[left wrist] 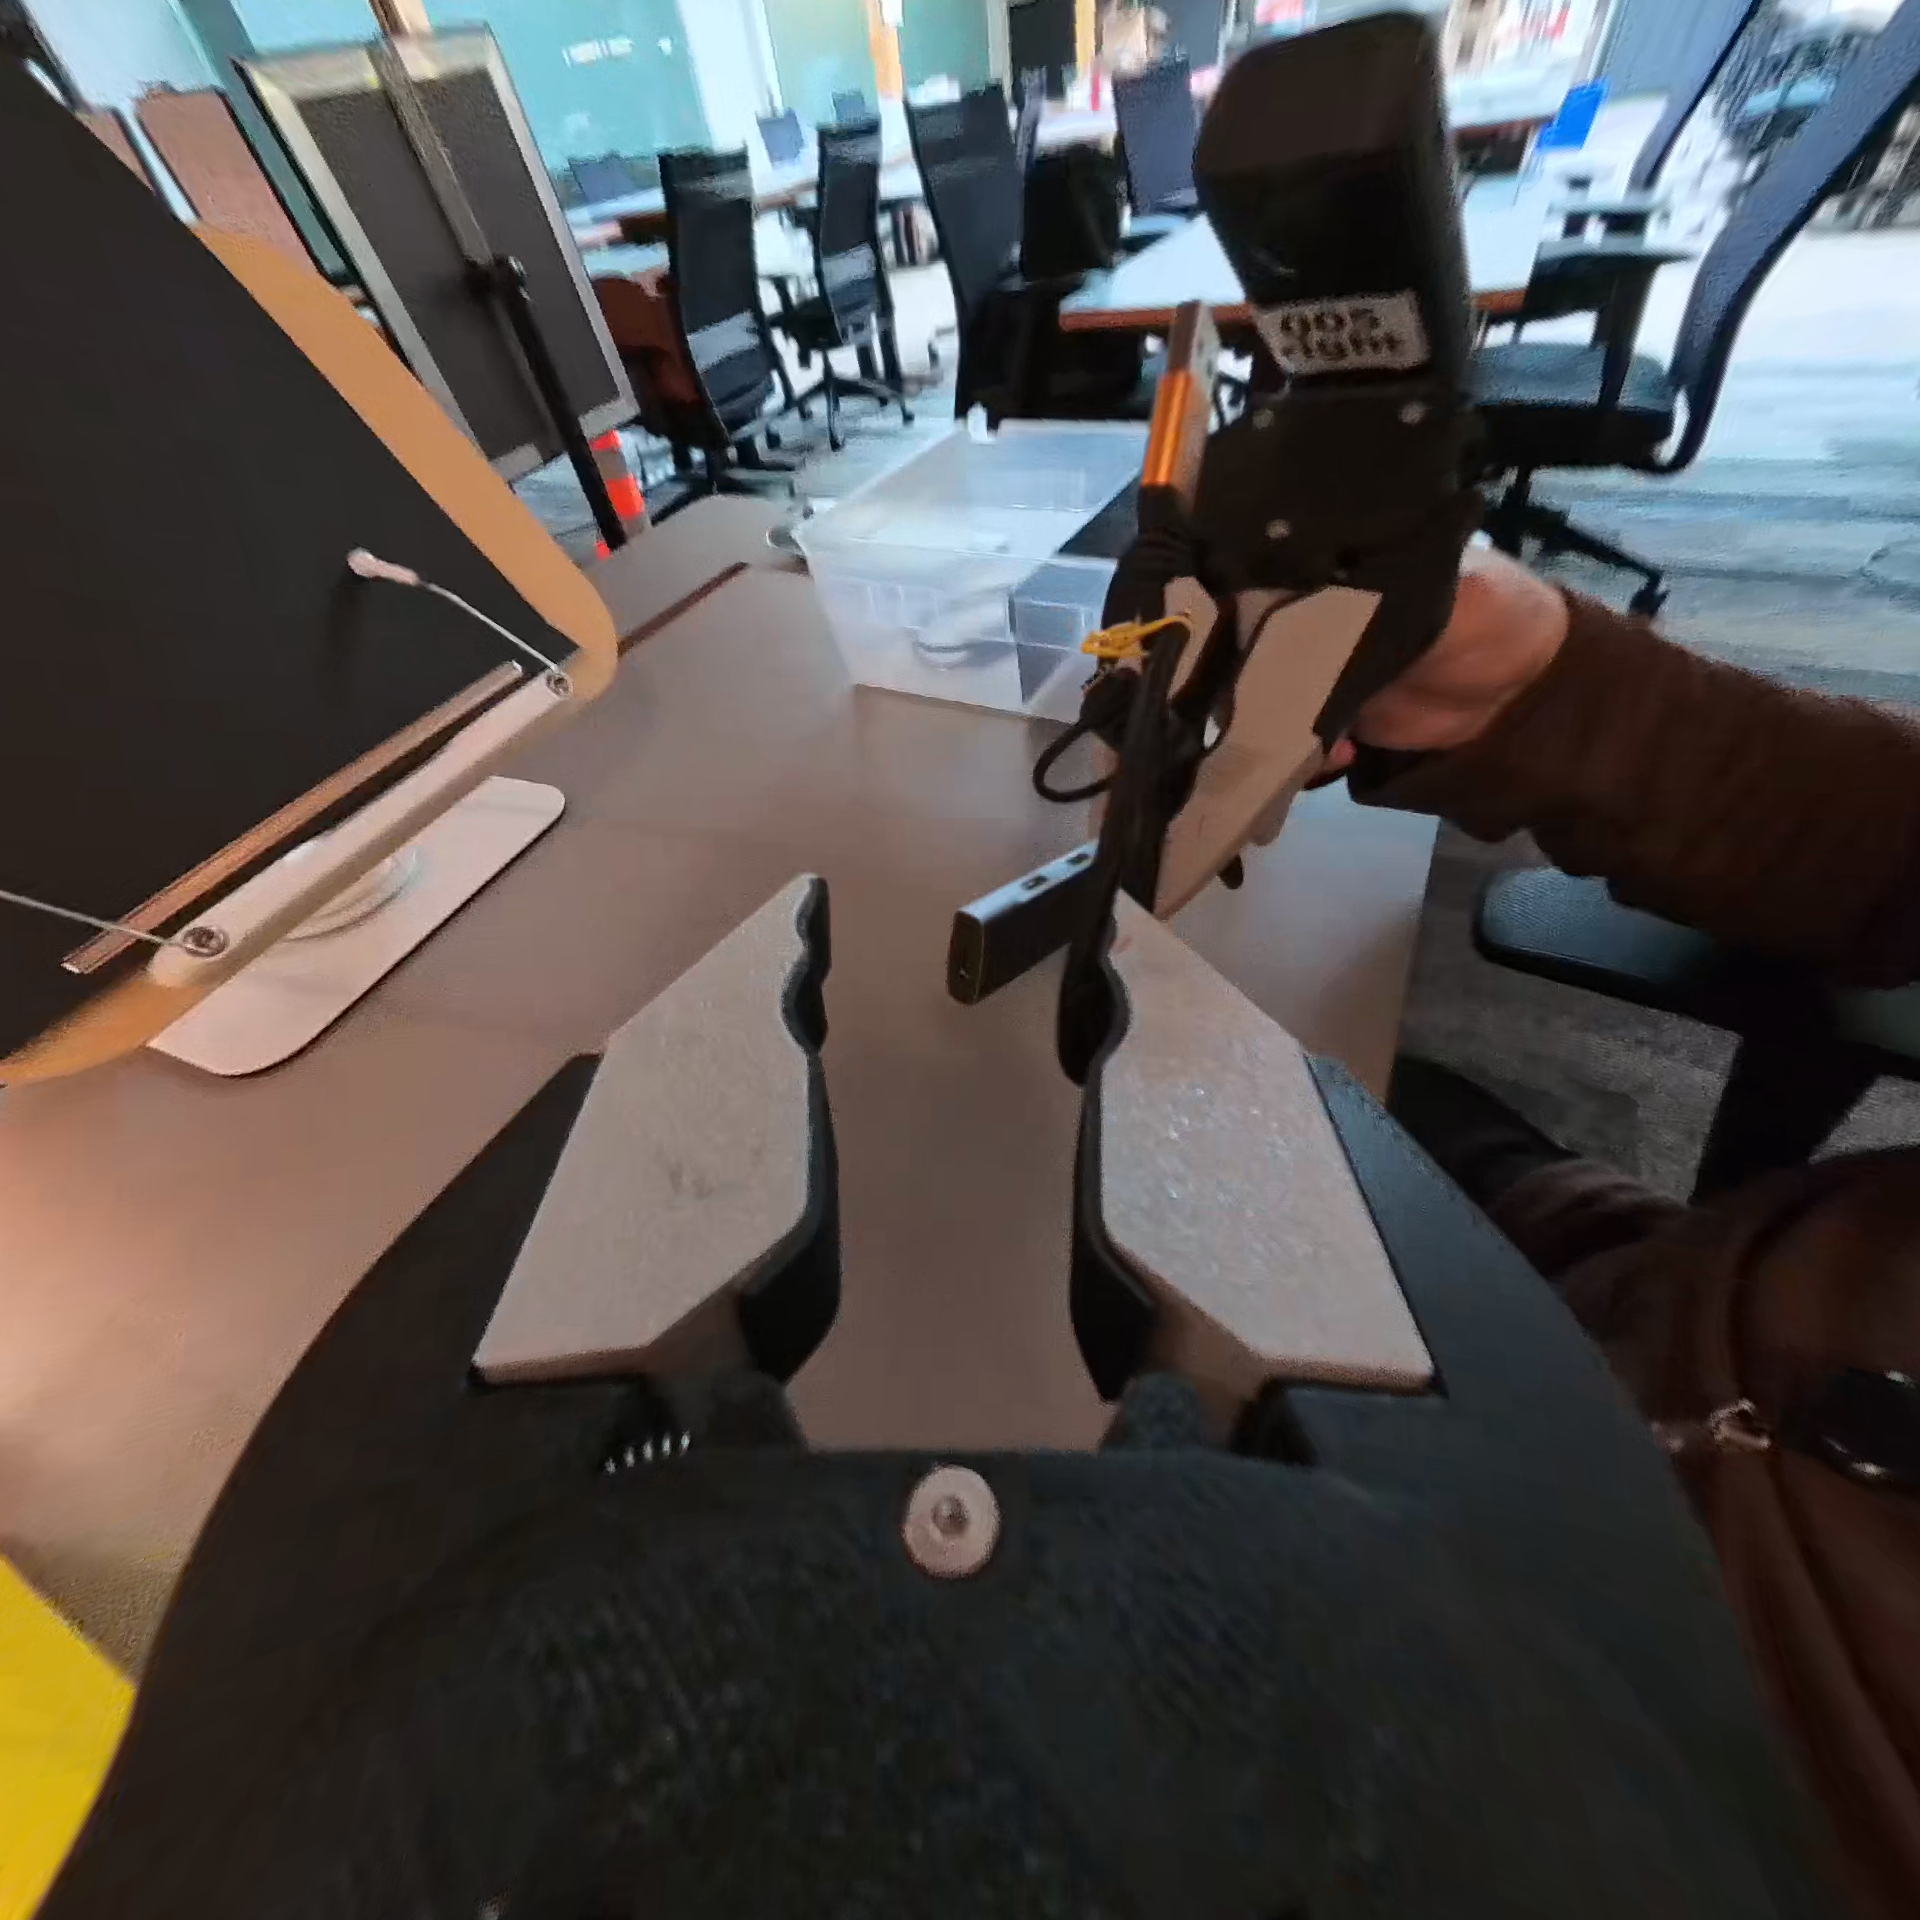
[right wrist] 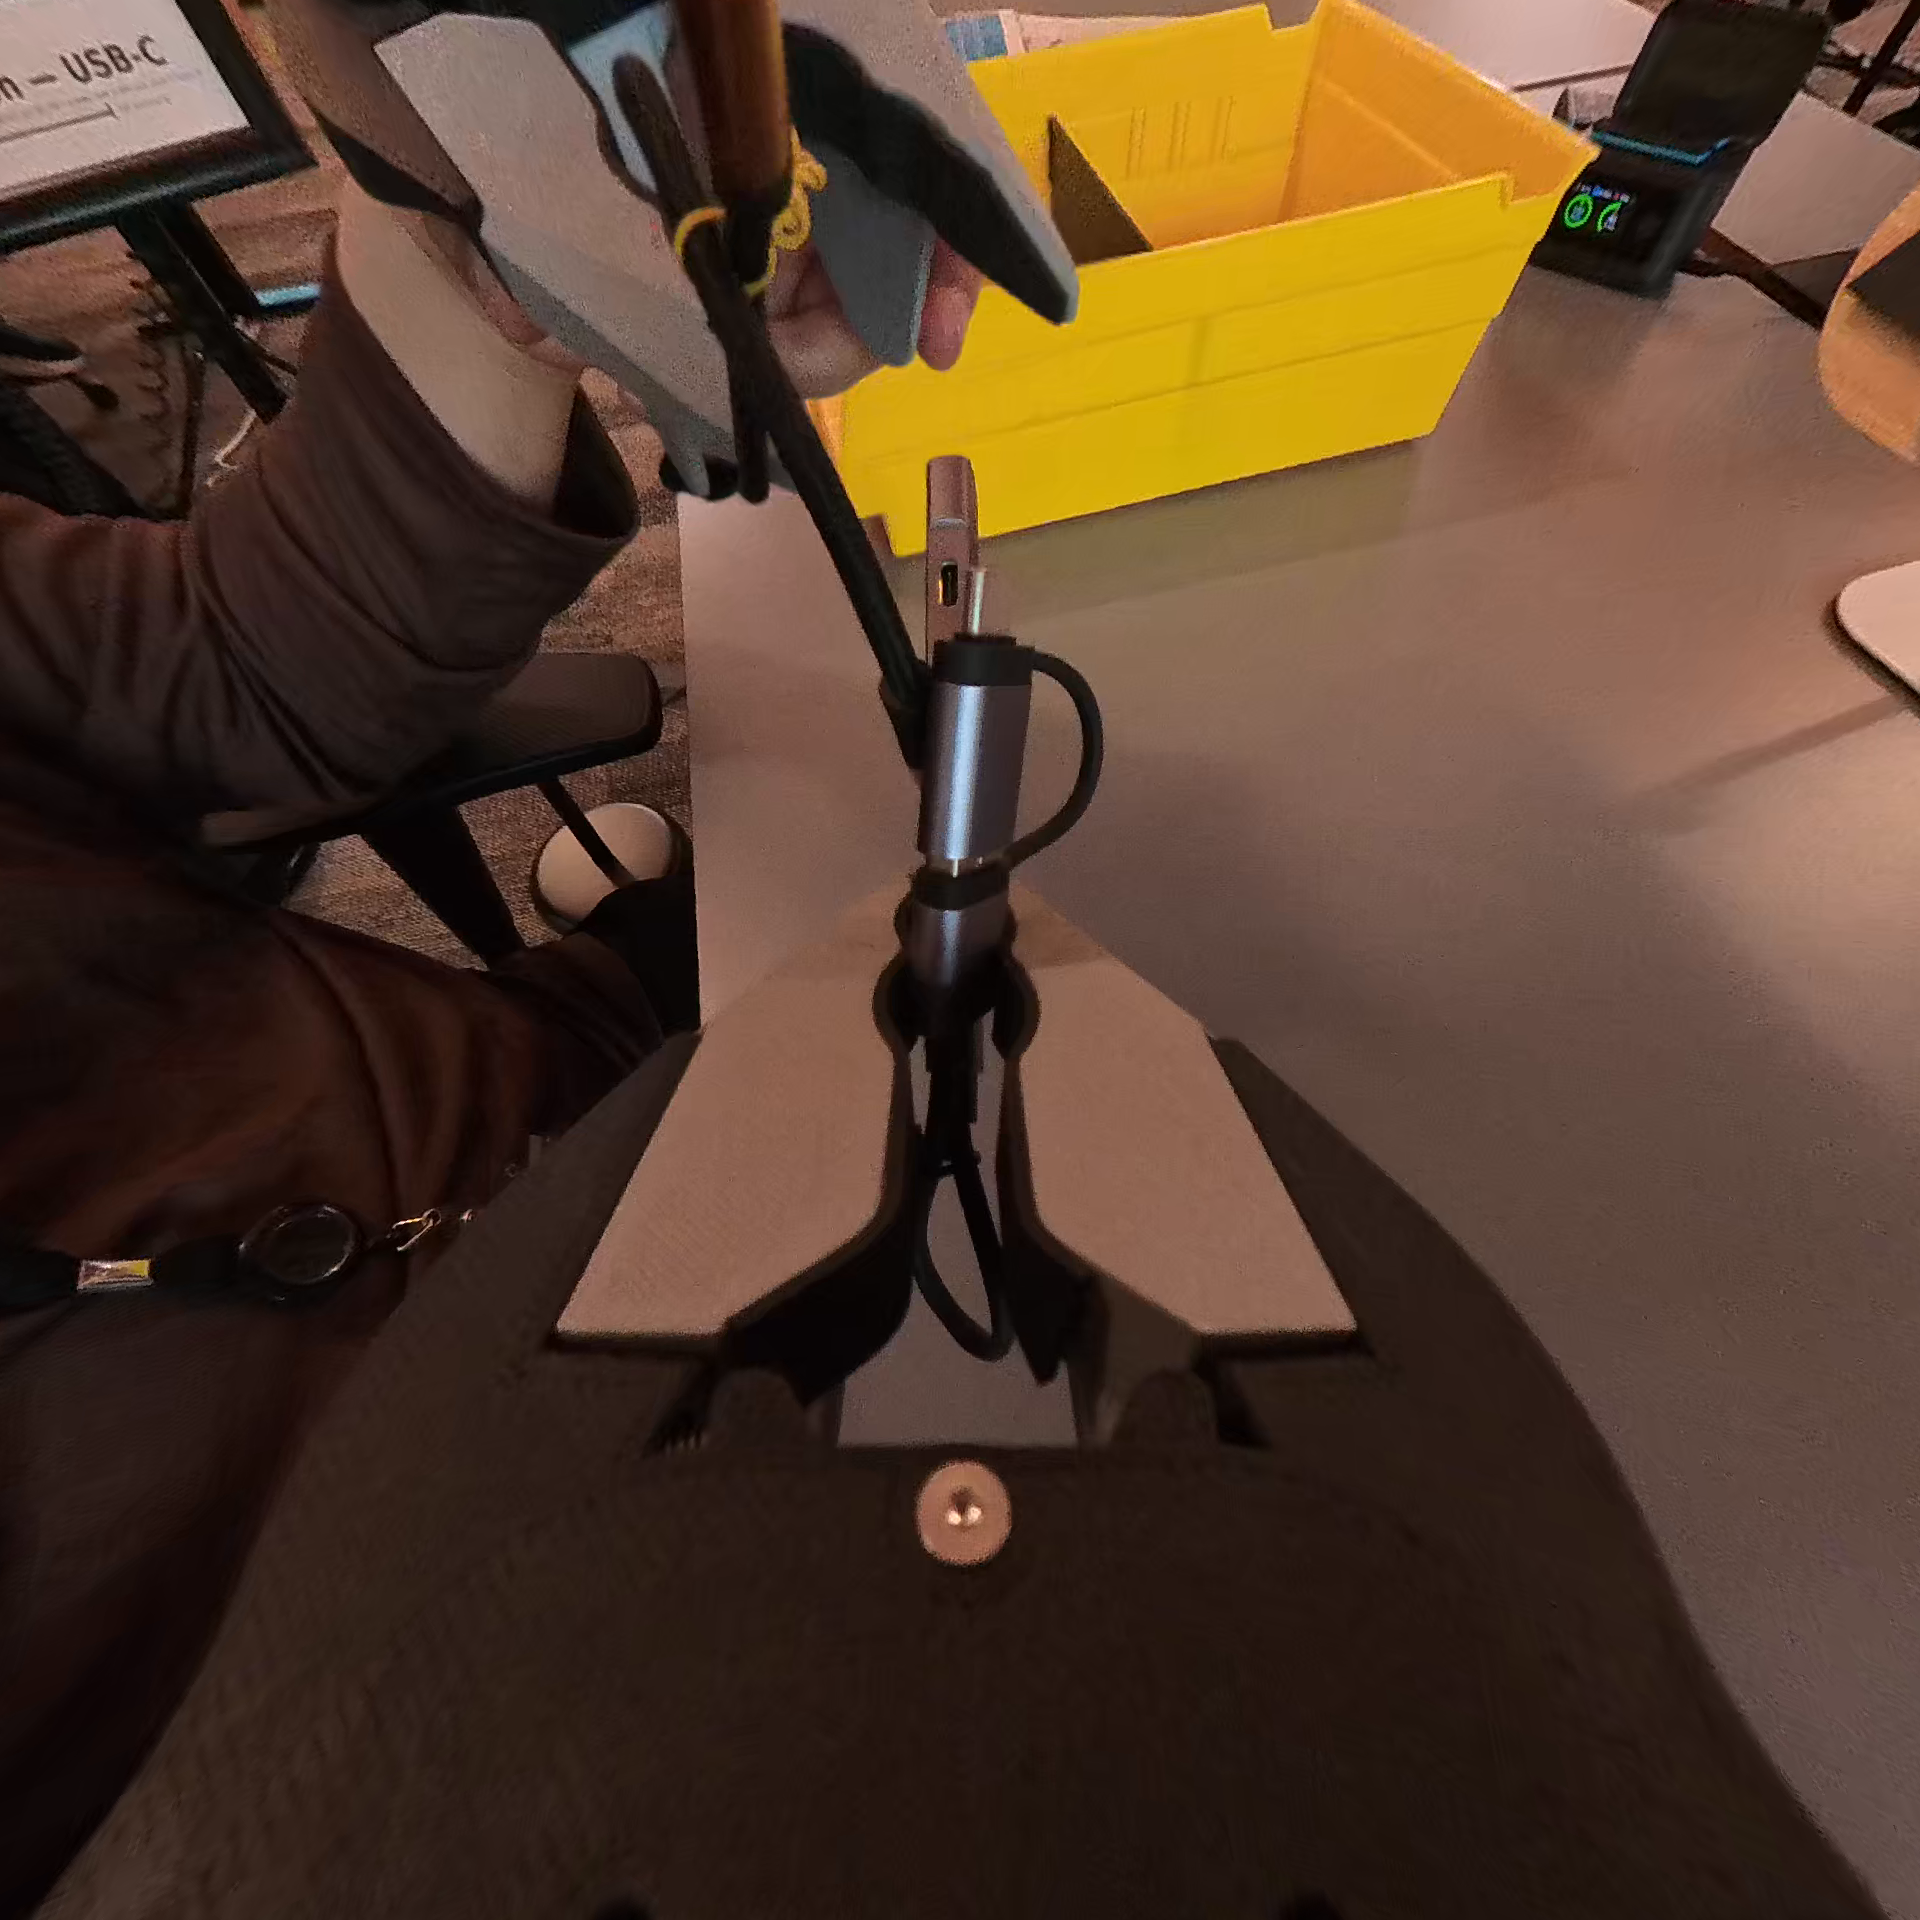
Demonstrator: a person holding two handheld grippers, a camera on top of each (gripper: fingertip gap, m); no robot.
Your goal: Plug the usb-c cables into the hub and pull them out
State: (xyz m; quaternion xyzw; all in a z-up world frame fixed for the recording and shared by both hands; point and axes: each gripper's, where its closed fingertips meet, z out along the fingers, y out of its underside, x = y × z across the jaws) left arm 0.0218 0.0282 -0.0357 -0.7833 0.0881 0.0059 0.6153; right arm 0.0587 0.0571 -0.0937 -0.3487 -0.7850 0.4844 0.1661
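- Left gripper: lower centre of the left wrist view. Jaws wide apart, gripping nothing.
- Hub: dark slim bar, just beyond the fingertips, centre frame, over the table.
- Black braided cable: runs up from the hub past the right fingertip.
- Right gripper: centre of the right wrist view. Jaws closed on a grey usb-c connector, whose tip sits just beside the hub.
- Yellow bin: upper right.

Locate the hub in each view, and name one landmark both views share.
Left wrist view: the hub lies on the table just past the left gripper's fingers, right of centre.
Right wrist view: the hub sits upper centre, beyond the cable plug, before the yellow bin.
Shared landmark: the hub's black braided cable.
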